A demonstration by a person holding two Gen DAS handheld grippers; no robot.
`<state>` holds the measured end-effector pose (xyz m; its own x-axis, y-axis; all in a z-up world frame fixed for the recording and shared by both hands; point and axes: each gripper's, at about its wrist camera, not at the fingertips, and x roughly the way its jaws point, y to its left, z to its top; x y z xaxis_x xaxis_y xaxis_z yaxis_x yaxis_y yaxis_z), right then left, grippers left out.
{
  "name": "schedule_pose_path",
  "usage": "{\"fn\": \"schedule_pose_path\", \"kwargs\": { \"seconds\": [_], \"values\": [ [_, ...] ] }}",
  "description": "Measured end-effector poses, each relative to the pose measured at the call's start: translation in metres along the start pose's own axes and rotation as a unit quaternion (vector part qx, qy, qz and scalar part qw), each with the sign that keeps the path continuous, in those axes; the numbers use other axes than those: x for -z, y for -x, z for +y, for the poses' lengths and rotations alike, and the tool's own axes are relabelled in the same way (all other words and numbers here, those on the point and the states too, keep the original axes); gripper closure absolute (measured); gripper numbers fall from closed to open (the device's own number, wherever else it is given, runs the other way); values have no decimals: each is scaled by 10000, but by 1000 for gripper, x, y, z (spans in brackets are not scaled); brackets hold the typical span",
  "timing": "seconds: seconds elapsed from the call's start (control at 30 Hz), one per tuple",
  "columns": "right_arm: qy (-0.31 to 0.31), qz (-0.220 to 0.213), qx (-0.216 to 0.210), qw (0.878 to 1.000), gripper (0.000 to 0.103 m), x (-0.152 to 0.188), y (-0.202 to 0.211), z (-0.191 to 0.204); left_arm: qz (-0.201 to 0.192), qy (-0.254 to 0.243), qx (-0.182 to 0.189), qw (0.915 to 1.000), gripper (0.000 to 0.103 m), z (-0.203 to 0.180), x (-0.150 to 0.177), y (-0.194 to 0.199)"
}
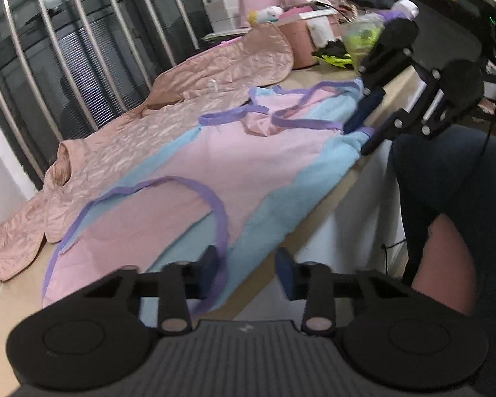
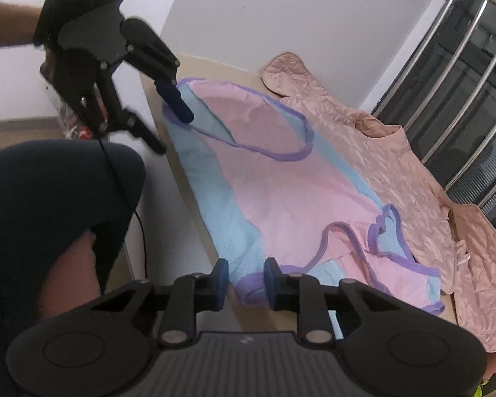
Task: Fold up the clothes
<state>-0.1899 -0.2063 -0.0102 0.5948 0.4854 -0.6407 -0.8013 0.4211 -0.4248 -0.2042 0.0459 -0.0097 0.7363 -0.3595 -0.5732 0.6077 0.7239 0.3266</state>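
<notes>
While both grippers wait at the near edge, this is how things lie:

Left gripper point(image 1: 248, 273): released, jaws wide apart, nothing between them. One finger is over the purple hem at the left end of the garment, the other is past the table edge.

Right gripper point(image 2: 246, 283): jaws parted a little, around the purple corner at the right end. I cannot tell if the pads touch the cloth; no grasp seems made yet.

Garment point(image 1: 241, 178): pink and blue with purple trim, spread flat on the table point(image 1: 281, 248). It lies along the near edge, just in front of both grippers.

Long axis: it runs left to right, from one gripper to the other, parallel to the edge.

Key relation: each gripper is at its own end, so neither hand is clearly nearer. The body of the cloth extends away from them, to the far side.

Coat point(image 1: 168, 112): pink, quilted, just beyond the garment and touching its far side.

Next move, my judgement: close on both near corners and carry them toward the far side. The coat may get in the way.
</notes>
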Motion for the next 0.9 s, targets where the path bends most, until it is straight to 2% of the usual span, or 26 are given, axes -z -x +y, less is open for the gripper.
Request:
{"fn": "schedule_pose_path", "kwargs": {
  "seconds": [0.03, 0.07, 0.13, 0.2, 0.3, 0.47, 0.57, 0.6, 0.73, 0.77, 0.87, 0.9],
  "values": [
    [29, 6, 23, 10000, 85, 0, 0, 0, 0, 61, 16, 10000, 74, 3, 0, 0],
    [27, 8, 14, 10000, 90, 0, 0, -1, -3, 73, 24, 10000, 82, 6, 0, 1],
    [-85, 6, -124, 9999, 99, -2, 4, -5, 31, 58, 101, 9999, 86, 12, -1, 2],
    [-163, 17, -292, 9994, 99, -4, 8, -12, 91, 1, 191, 9998, 96, 16, -3, 5],
    [-305, -61, -445, 9985, 99, -9, 11, -22, 137, -38, 243, 9996, 97, 23, -2, 7],
    [-684, -325, -499, 9959, 99, -18, 17, -47, -82, 357, 416, 9985, 99, 45, -14, 11],
    [-919, -468, -306, 9942, 99, -26, 11, -73, -237, 572, 469, 9970, 99, 67, -32, 7],
    [-969, -489, -202, 9939, 99, -29, 7, -83, -229, 665, 385, 9968, 99, 77, -40, 1],
    [-913, -437, 200, 9947, 99, -46, -23, -114, 51, 1053, 270, 9941, 99, 113, -63, -35],
    [-870, -338, 306, 9952, 98, -50, -35, -118, 179, 1172, 189, 9928, 94, 121, -66, -47],
    [-768, -30, 667, 9948, 90, -56, -69, -126, 375, 1440, -245, 9886, 53, 134, -61, -61],
    [-775, 41, 780, 9939, 88, -55, -74, -128, 412, 1519, -357, 9869, 53, 138, -58, -62]
  ]
}}
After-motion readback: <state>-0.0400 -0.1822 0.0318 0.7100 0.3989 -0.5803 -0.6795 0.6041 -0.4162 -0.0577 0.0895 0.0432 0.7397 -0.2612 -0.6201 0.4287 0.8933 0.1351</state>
